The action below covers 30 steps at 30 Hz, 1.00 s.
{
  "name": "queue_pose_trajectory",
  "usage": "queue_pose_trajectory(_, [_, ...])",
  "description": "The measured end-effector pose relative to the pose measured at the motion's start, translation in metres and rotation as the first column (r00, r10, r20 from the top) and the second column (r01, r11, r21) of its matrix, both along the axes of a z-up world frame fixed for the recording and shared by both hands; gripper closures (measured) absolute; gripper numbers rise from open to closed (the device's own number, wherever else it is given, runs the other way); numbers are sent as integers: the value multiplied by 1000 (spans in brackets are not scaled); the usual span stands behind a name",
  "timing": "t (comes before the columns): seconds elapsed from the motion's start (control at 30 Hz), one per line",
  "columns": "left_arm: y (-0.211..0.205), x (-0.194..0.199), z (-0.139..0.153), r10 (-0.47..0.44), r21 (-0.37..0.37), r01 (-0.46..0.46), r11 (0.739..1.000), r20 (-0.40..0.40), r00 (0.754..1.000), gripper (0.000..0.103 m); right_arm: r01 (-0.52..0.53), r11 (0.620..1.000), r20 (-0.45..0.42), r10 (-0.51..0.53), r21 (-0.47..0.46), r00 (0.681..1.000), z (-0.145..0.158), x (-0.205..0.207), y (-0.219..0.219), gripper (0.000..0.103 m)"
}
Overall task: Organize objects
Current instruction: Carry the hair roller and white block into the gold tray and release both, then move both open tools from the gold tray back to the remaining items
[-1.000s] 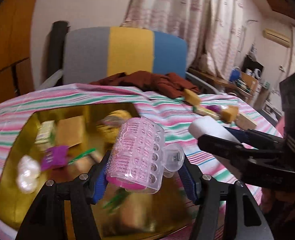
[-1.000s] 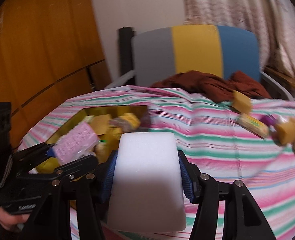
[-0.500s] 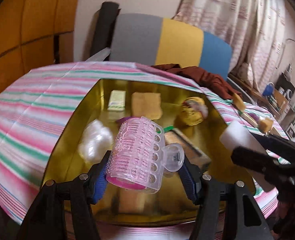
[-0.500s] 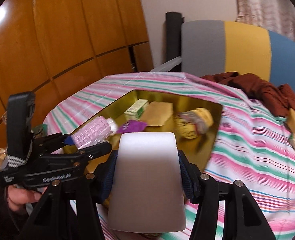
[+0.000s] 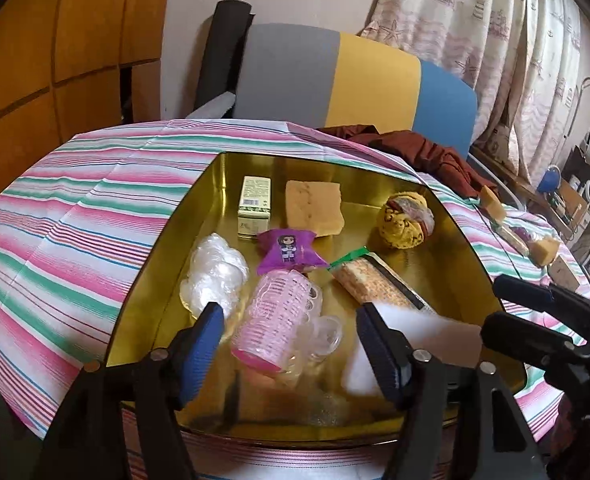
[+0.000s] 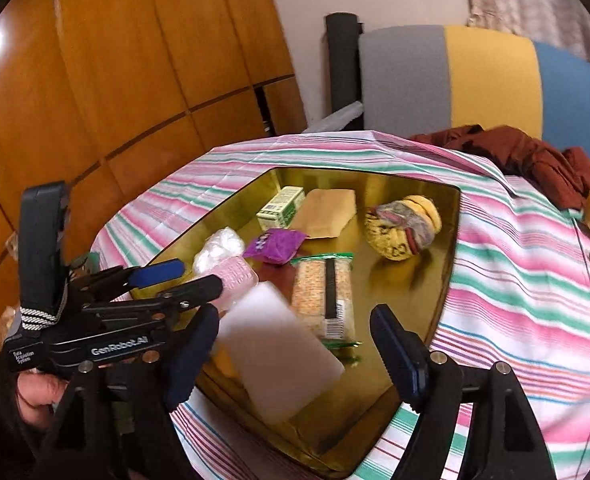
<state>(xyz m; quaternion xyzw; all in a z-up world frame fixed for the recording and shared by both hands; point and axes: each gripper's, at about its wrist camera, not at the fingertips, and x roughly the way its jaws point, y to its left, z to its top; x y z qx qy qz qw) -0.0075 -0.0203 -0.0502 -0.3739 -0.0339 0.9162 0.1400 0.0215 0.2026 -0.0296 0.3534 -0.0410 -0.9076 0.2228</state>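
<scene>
**Gold tray: two items let go over the near end**

Gold rectangular metal tray sits on the pink, green and white striped cloth covering the surface. In the left wrist view, from the tray's centre: small green-and-cream carton at 11 o'clock, tan sponge block at 12, yellow patterned fabric bundle at 2, purple snack packet with a cartoon figure about centre, crumpled clear plastic at 9, clear-wrapped cracker bar with a green end at 3.

Left gripper: fingers have just been opening and stand wide and released. The pink ribbed plastic hair roller with clear clips lies between them, touching neither pad; blurred, so whether it rests on the tray floor I cannot tell.

Right gripper: fingers likewise just opened, released. The white foam block is tilted and blurred between them, over the tray's near corner at 6 o'clock; it reads as dropping in.

Judgement: both items were brought over the near end because the far half is taken. More pieces lie on the cloth well outside the tray, so sorting looks unfinished.

Writing: "GenRobot.AI" on the left gripper's body, seen from the right wrist view. Carton print and cracker barcode too small to read.
</scene>
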Motion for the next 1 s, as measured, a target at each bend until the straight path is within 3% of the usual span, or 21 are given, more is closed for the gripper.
queue_pose_trajectory(0.53, [8,0,9,4,28,-4,1000,-6,1000,32,64,997,-3,-64,-33,998,0,1,21,21])
queue_pose_trajectory(1.0, [60,8,26,-156,39,156,987,-16,988,32,203,977,-29,-205,-67,978,10,-2,76,17])
